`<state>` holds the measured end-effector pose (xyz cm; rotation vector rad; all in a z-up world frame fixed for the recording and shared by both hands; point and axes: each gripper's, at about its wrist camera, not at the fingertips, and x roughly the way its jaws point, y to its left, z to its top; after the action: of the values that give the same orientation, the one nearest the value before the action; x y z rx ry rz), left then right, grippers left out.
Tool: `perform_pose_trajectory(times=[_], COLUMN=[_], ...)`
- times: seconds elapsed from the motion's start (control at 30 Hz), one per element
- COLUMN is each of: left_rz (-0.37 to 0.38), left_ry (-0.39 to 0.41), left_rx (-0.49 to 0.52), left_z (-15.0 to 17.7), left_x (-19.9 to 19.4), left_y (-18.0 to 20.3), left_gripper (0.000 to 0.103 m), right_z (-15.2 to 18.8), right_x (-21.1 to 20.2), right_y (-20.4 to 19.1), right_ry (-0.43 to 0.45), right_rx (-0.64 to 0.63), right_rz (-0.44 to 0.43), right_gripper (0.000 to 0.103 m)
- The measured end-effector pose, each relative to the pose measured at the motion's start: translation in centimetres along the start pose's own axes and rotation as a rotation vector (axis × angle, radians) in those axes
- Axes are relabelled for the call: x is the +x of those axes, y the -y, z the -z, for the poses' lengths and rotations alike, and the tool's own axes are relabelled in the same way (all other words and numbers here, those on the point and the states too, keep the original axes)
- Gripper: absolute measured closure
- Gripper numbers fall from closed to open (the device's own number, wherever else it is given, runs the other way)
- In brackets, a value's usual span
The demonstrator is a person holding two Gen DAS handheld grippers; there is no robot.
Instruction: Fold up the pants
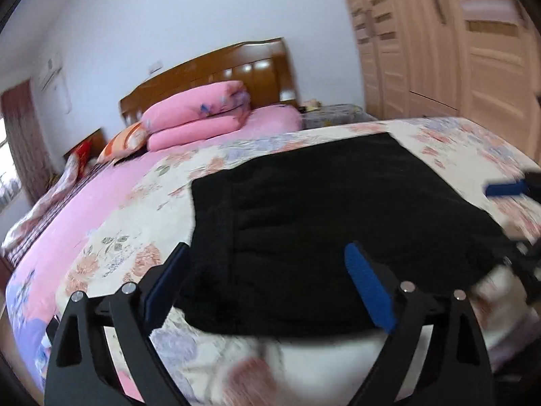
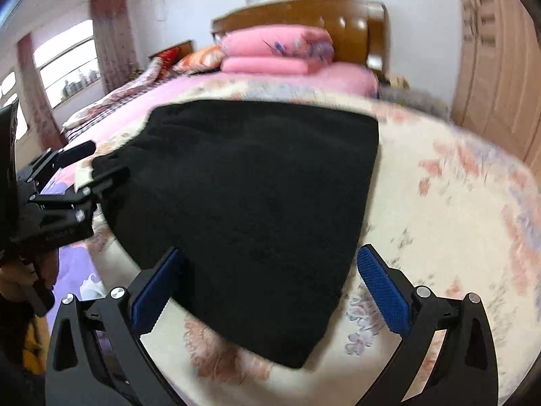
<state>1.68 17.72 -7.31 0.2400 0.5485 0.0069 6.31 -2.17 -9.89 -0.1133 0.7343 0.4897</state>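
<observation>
Your left gripper [image 1: 267,270] and right gripper [image 2: 270,280] both gaped wide, empty, over the pants [image 2: 257,186]; only right view showed the window [image 2: 66,64].

Black pants [image 1: 338,223] are lying flat and low on the floral bedspread [image 1: 135,199], posing no vertical barrier. Open bedspread is showing to the right of the pants [image 2: 257,209] in the right wrist view, offering a wide lane. Folded pink quilts [image 1: 196,115] are stacking up against the wooden headboard [image 1: 219,67], closing off the far end. The wardrobe [image 1: 439,40] is bounding the right side. The left gripper [image 2: 104,159] is sitting at the pants' left edge, crowding that flank.
</observation>
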Motion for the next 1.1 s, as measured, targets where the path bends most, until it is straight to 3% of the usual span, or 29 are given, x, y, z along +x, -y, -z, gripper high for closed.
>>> perform_pose_trajectory(times=[0.1,0.23,0.37,0.47,0.53,0.63,0.7,0.73,0.97,1.1], left_rz=[0.004,0.012,0.032,0.036,0.002,-0.035,-0.097,-0.131,-0.168,-0.108], left_ry=[-0.066,-0.078,-0.053,0.034,0.084,0.086,0.085,0.083,0.036,-0.055], left_rx=[0.028,-0.023,-0.057,-0.112,-0.152,-0.177,-0.189,-0.189,-0.087,-0.124], left_z=[2.0,2.6,1.6,0.8,0.5,0.2,0.2,0.3,1.9,3.2], left_x=[0.9,1.7,-0.6,-4.7,-7.0,-8.7,-9.3,-9.5,-8.7,-6.7], left_y=[1.4,1.2,-0.3,-1.7,-2.3,-2.2,-1.7,-1.3,1.4,1.6], left_gripper=[0.009,0.007,0.007,0.001,0.001,0.001,0.001,0.001,0.001,0.001], right_z=[1.3,2.1,1.5,2.6,3.8,5.1,5.8,5.7,6.5,6.6], right_x=[0.9,1.7,-2.7,-7.4,-9.8,-11.3,-11.6,-11.5,-10.5,-10.0], right_y=[0.2,1.6,1.8,1.8,1.4,1.2,1.4,1.7,1.6,1.1], right_ry=[-0.043,-0.083,0.019,0.118,0.166,0.186,0.19,0.186,0.169,0.157], right_rx=[-0.026,0.057,0.063,0.059,0.032,0.01,0.025,0.035,0.042,0.026], right_rz=[0.053,-0.008,-0.04,-0.078,-0.06,-0.007,-0.005,-0.005,0.009,0.033], right_gripper=[0.004,0.004,0.004,0.004,0.004,0.004,0.004,0.004,0.004,0.004])
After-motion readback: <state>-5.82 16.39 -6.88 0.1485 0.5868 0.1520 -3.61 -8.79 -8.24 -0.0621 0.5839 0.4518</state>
